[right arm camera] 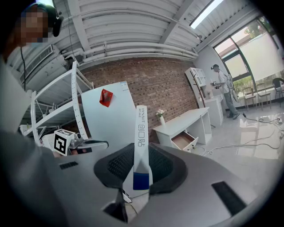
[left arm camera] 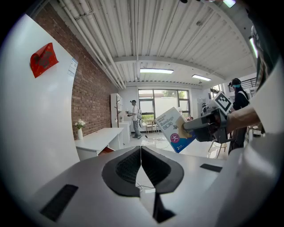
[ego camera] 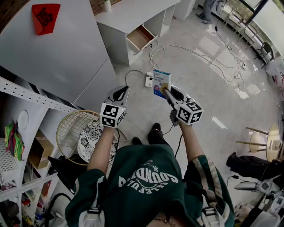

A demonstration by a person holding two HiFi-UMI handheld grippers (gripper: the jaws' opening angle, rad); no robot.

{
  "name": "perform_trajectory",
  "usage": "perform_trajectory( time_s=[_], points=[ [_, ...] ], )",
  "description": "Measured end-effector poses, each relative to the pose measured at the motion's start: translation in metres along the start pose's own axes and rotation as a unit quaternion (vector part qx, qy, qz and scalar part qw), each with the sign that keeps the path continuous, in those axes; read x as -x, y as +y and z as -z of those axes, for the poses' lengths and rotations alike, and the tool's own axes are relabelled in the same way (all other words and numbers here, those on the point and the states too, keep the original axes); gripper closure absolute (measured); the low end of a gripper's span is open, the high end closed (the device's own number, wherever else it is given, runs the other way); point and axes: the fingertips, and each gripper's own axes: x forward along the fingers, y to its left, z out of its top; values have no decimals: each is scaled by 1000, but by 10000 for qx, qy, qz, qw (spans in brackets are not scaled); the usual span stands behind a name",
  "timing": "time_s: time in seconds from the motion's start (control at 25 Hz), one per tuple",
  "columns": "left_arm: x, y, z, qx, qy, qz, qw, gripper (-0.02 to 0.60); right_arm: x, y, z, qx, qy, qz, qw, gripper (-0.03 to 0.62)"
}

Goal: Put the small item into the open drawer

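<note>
A blue-and-white bandage box (ego camera: 161, 82) is the small item, and my right gripper (ego camera: 167, 92) is shut on its lower end. In the right gripper view the box (right arm camera: 141, 137) stands edge-on and upright between the dark pads (right arm camera: 165, 165). My left gripper (ego camera: 120, 94) hangs beside it at about the same height, shut with nothing in it; its pads (left arm camera: 128, 167) meet in a thin line. The open drawer (ego camera: 140, 37) with a wooden inside sticks out of the white desk (ego camera: 133, 13) well ahead of both grippers. From the right gripper the drawer (right arm camera: 184, 140) shows beyond the box, to its right.
A power strip (ego camera: 149, 80) and long cables (ego camera: 195, 51) lie on the glossy floor between me and the desk. A large white board with a red paper (ego camera: 44, 17) leans at the left, beside a metal shelf (ego camera: 26, 95). A person (left arm camera: 134, 117) stands far off.
</note>
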Motion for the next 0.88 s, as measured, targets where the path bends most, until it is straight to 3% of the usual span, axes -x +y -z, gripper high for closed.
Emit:
perform_trajectory(
  time_s=[0.88],
  points=[
    [-20, 5, 3, 118, 34, 58, 9999, 565, -3, -18, -6, -110, -138, 89, 9998, 482]
  ],
)
